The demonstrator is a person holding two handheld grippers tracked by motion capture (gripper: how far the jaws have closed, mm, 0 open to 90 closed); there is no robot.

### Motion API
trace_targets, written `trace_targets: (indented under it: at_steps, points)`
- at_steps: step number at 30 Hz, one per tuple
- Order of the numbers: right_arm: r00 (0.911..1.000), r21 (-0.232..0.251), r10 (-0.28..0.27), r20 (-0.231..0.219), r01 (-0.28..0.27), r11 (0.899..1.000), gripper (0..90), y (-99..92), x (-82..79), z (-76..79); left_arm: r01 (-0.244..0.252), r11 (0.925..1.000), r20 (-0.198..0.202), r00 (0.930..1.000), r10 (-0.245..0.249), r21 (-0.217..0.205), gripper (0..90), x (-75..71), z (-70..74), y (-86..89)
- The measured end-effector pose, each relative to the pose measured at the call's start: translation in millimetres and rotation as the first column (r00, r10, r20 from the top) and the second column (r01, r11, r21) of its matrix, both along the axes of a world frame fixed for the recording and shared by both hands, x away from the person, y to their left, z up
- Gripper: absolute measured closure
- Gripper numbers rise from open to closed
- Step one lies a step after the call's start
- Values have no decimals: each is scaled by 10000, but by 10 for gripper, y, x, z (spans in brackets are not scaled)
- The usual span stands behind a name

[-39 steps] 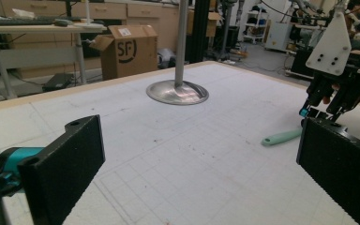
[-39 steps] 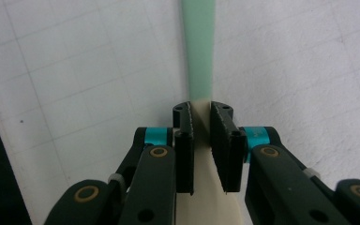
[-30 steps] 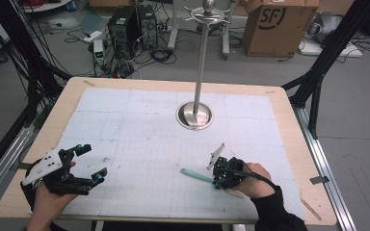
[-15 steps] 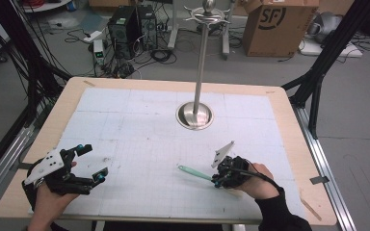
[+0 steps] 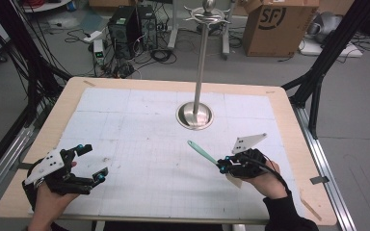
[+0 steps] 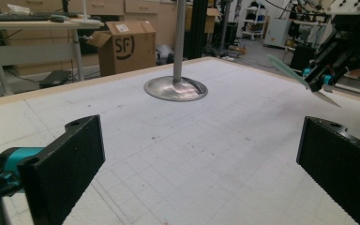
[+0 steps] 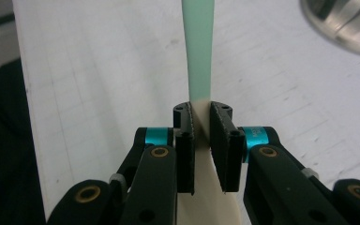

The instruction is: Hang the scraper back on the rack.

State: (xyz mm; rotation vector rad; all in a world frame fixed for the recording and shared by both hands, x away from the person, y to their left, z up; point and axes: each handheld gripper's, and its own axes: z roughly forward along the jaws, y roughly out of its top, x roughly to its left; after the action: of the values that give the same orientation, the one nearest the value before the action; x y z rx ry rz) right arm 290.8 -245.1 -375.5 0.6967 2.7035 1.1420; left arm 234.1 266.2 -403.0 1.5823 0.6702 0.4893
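Item: spatula [image 5: 201,151], one piece, two-tone. A long, flat, mint-green strip runs forward out of the right tongs [image 5: 221,166]; a cream, wider part [image 7: 209,197] widens back behind the jaws toward the hand. Which end is blade and which handle cannot be told.

Location: clamped in the right tongs, jaws closed flat on the cream section just behind where the green begins. The green end [image 6: 288,71] projects ahead of the tongs and lifts clear of the tabletop [image 5: 139,120].

Handling, judged: light, thin, probably flexible along its length and smooth-faced, so apt to slip or swivel if pinched by the edges. Best held across the flat faces near the colour join, as now; a grip far out on the green strip would likely let it droop or twist.

Left tongs [image 5: 90,162]: jaws spread wide, nothing between them, low over the tabletop and well apart from the right tongs.

Stand [image 5: 195,114]: round metal base with upright pole, ahead of the right tongs beyond the green tip, not touching it.
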Motion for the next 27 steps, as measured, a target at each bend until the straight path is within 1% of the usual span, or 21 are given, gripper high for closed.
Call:
trace_targets:
  at_steps: [3, 4, 5, 6, 7, 8, 9, 10, 11, 13, 14, 15, 17, 19, 21, 22, 23, 24, 25, 27]
  points:
    - [9996, 633, -235, 159, 224, 9977, 806, -54, 21, 38, 3, 10000, 14, 10000, -3, 11, 18, -1, 0, 2]
    - [9992, 871, -371, 149, 357, 9956, 806, -71, 25, 55, 2, 10000, 18, 10000, -2, 9, 18, -1, 1, 3]
    - [9987, 1091, -434, 249, 405, 9932, 806, -92, 45, 69, 15, 10000, 14, 10000, -15, -8, 18, -2, 1, 3]
    - [9979, 1238, -608, 223, 576, 9906, 806, -112, 56, 90, 2, 10000, 23, 10000, -2, 1, 18, -2, 2, 5]
    - [9979, 1238, -608, 223, 576, 9906, 806, -112, 56, 90, -5, 10000, 18, 10000, 5, -7, 18, -2, 1, 5]
    - [9965, 1373, -798, 240, 758, 9876, 806, -130, 71, 115, 1, 10000, 4, 10000, -1, -8, 18, -2, 0, 5]
    - [9938, 1732, -1075, 281, 1010, 9797, 806, -165, 96, 177, -15, 10000, 5, 10000, 15, -35, 18, -2, -1, 4]
    - [9938, 1732, -1075, 281, 1010, 9797, 806, -165, 96, 177, -6, 10000, -4, 10000, 6, -13, 18, -2, 0, 7]
    - [9904, 2167, -1329, 388, 1215, 9687, 806, -199, 131, 248, -10, 10000, 10, 10000, 10, -33, 18, -2, 1, 7]
    - [9860, 2554, -1597, 483, 1423, 9563, 806, -228, 173, 319, -33, 10000, 24, 10000, 33, -76, 18, -4, 3, 6]
    - [9860, 2554, -1597, 483, 1423, 9563, 806, -228, 173, 319, -33, 10000, 39, 10000, 34, -83, 18, -6, 5, 8]
    - [9824, 2845, -1786, 552, 1560, 9459, 805, -252, 226, 386, 3, 10000, 77, 10000, -3, -73, 18, -8, 7, 10]
    - [9818, 3074, -1836, 482, 1603, 9380, 805, -284, 302, 433, 4, 9999, 129, 9999, -3, -107, 25, -14, 12, 14]
    - [9778, 3191, -2041, 484, 1785, 9308, 805, -302, 370, 472, 29, 10000, 171, 9999, -28, -75, 25, -20, 15, 21]
    - [9744, 3325, -2144, 675, 1806, 9257, 805, -311, 422, 518, 28, 10000, 152, 9999, -27, -85, 25, -21, 15, 22]
    - [9744, 3325, -2144, 675, 1806, 9257, 805, -311, 422, 518, 18, 10000, 139, 9999, -17, -78, 25, -21, 15, 24]
    - [9717, 3479, -2216, 825, 1803, 9200, 805, -316, 473, 574, 15, 10000, 146, 9999, -14, -89, 25, -21, 15, 25]
    - [9717, 3479, -2216, 825, 1803, 9200, 805, -316, 473, 574, 12, 10000, 143, 9999, -10, -99, 25, -23, 16, 28]
    - [9672, 3598, -2320, 1030, 1812, 9153, 805, -322, 519, 635, 3, 9999, 141, 9999, -1, -118, 24, -24, 16, 30]
    - [9632, 3729, -2391, 1225, 1786, 9105, 805, -327, 562, 695, 0, 10000, 154, 9999, 1, -99, 25, -26, 16, 37]
